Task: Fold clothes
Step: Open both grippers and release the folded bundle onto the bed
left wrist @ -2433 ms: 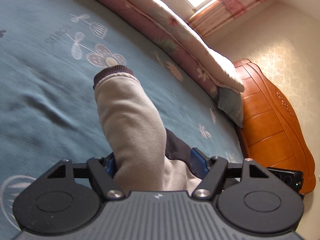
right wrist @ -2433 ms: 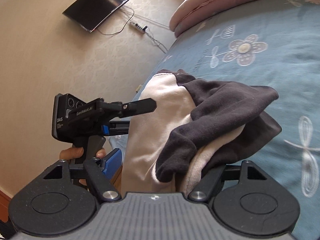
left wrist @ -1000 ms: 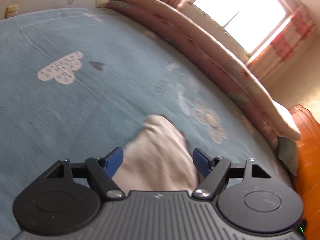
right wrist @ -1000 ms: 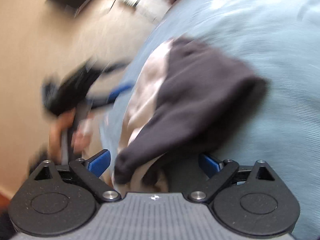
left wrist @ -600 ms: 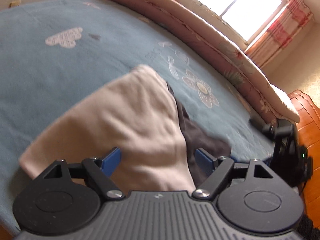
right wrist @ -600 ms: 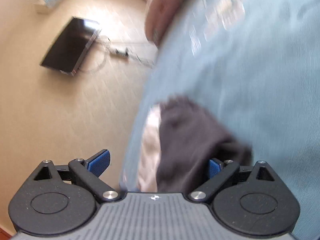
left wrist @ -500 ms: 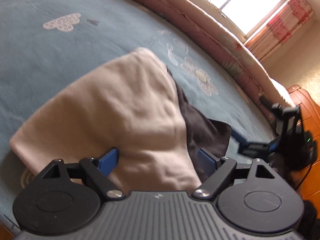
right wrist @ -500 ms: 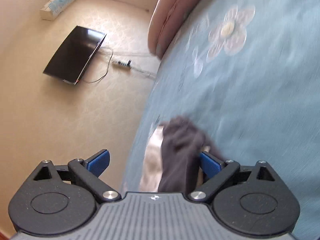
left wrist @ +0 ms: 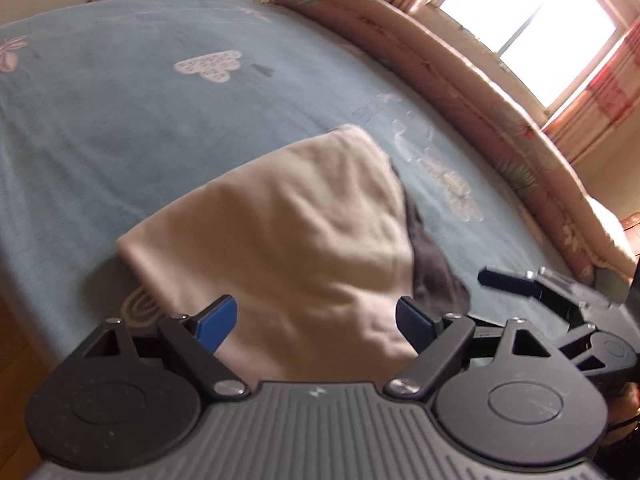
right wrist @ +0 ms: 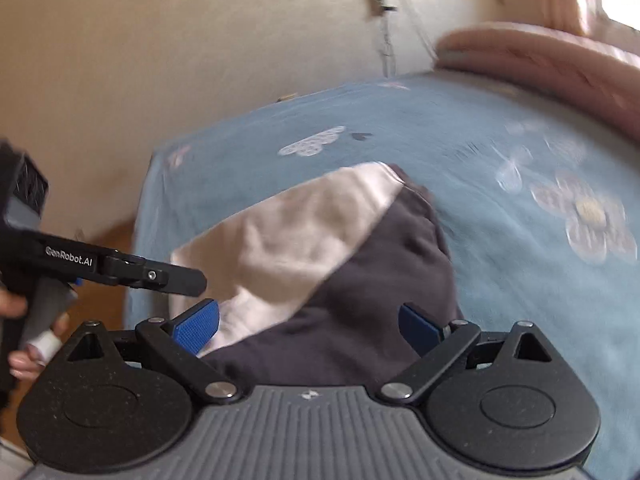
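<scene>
A folded garment, beige [left wrist: 296, 232] with a dark part [left wrist: 436, 276] along its right side, lies on the blue flowered bedsheet [left wrist: 120, 100] near the bed's near edge. My left gripper [left wrist: 316, 322] hovers just in front of it, jaws wide, blue pads clear of the cloth. The right wrist view shows the same garment, beige [right wrist: 288, 236] on the left and dark [right wrist: 384, 280] on the right. My right gripper [right wrist: 308, 326] is open over the dark part, gripping nothing. Each gripper shows in the other's view: the right gripper [left wrist: 540, 284] and the left gripper [right wrist: 120, 268], held by a hand [right wrist: 24, 320].
A rolled pink quilt [left wrist: 460, 80] runs along the bed's far side under a bright window [left wrist: 532, 32]. Wooden floor [left wrist: 12, 360] lies past the bed's near edge, and a beige wall with a hanging cable [right wrist: 380, 20] stands behind the bed's end.
Both grippers let go of the garment, which now lies folded flat on the bed. They drew back from it, and the right one rose and rolled level.
</scene>
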Demonstrator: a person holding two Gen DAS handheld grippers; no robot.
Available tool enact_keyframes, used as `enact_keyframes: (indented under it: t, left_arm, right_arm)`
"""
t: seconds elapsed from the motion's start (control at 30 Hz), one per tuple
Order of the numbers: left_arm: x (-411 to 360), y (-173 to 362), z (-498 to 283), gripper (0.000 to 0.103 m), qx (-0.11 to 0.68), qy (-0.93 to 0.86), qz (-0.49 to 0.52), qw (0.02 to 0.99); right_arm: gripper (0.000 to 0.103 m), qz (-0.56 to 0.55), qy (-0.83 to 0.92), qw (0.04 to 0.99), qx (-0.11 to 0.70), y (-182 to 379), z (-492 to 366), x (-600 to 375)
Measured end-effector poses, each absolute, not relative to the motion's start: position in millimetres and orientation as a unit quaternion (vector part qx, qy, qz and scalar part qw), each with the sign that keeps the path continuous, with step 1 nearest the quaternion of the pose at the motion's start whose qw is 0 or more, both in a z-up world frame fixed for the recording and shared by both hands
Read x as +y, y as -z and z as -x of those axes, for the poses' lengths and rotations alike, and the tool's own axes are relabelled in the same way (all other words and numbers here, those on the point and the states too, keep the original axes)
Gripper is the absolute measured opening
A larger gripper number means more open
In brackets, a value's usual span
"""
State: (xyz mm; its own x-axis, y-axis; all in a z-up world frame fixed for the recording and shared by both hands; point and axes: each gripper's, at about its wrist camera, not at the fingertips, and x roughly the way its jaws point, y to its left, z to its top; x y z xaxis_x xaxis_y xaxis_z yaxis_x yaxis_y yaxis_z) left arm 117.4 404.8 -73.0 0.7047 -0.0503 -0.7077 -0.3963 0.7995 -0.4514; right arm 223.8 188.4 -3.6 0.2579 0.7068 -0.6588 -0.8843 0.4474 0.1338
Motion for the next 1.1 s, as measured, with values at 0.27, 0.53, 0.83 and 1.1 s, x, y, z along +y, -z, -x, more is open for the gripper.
enact_keyframes:
  t: [0.27,0.53,0.83,1.1]
  left_arm:
    - [400,71,-109,0.087,0.376,-0.103,0.288,0.875]
    - [392,71,-109,0.087,0.365,-0.089,0.291,0.880]
    - [382,74,-119,0.087,0.374,-0.076,0.288,0.878]
    - [387,74,-115,0.087,0.369,-0.087,0.291,0.878]
  right_arm:
    - [0.103,0.186,-0.493,0.749,0.402,52,-232,193]
    - [0.103,-0.125,-0.460,0.711,0.516,51,-308,100]
    - [0.103,-0.320,-0.405,0.652,0.555,99,-348,89]
    - [0.102,-0.333,-0.412,0.638,0.559,102,-337,88]
